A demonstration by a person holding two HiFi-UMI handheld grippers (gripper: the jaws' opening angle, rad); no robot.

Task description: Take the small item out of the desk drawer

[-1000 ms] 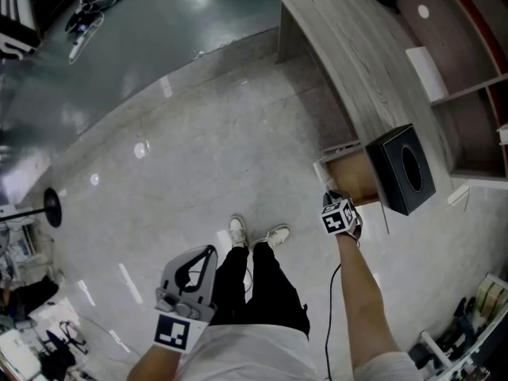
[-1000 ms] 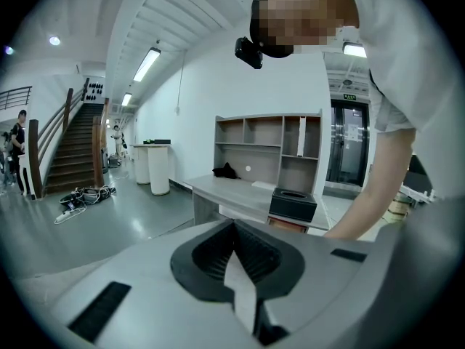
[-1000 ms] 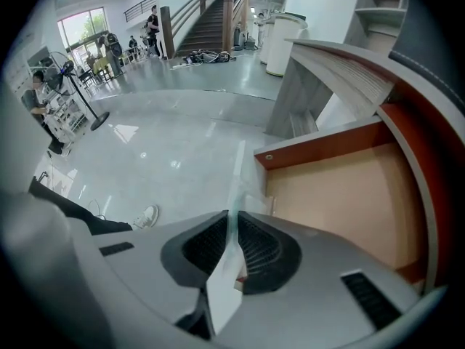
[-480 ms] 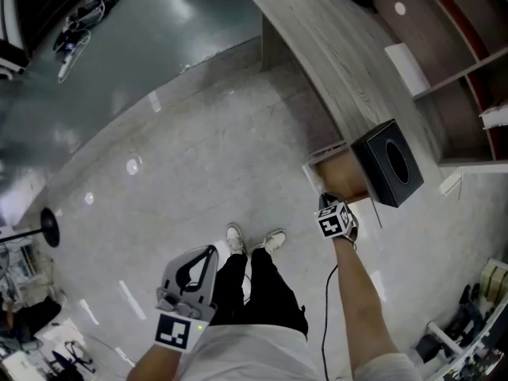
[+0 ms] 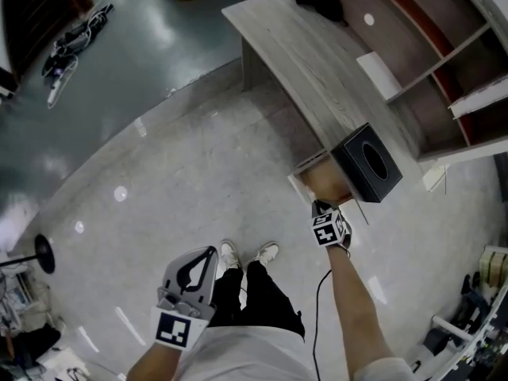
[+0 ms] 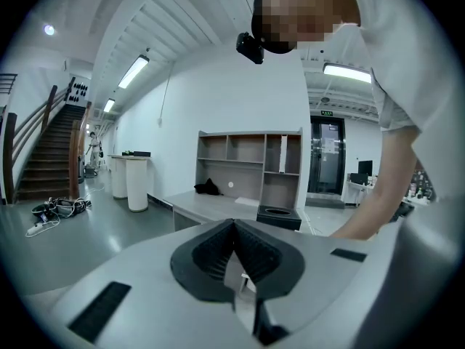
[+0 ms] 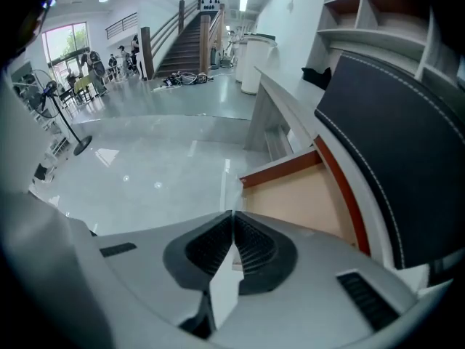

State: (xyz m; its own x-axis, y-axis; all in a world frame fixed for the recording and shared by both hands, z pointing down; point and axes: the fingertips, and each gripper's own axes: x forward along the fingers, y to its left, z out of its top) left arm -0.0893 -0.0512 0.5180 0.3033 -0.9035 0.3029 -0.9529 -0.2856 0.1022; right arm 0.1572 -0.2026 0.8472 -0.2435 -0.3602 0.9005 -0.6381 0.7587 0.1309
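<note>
The desk drawer (image 5: 324, 182) stands pulled out from the grey wooden desk (image 5: 294, 50), and its pale wooden floor (image 7: 298, 195) looks bare. My right gripper (image 5: 320, 208) hovers at the drawer's front edge with its jaws shut (image 7: 232, 233). A white sliver shows in the slit below the pads; whether it is a held item I cannot tell. No small item is plainly in view. My left gripper (image 5: 208, 252) hangs low by the person's left leg, away from the desk. Its jaws are shut (image 6: 234, 229) on nothing.
A black tissue box (image 5: 367, 163) sits on the desk right above the drawer. An open shelf unit (image 5: 432, 70) rises behind the desk. The person's shoes (image 5: 248, 254) stand on the glossy floor. Cables (image 5: 67, 46) and a fan stand (image 5: 40, 254) lie far left.
The head view has swung, so the desk and drawer slid left and down in the picture. My right gripper stays at the drawer's front. The left gripper has not moved.
</note>
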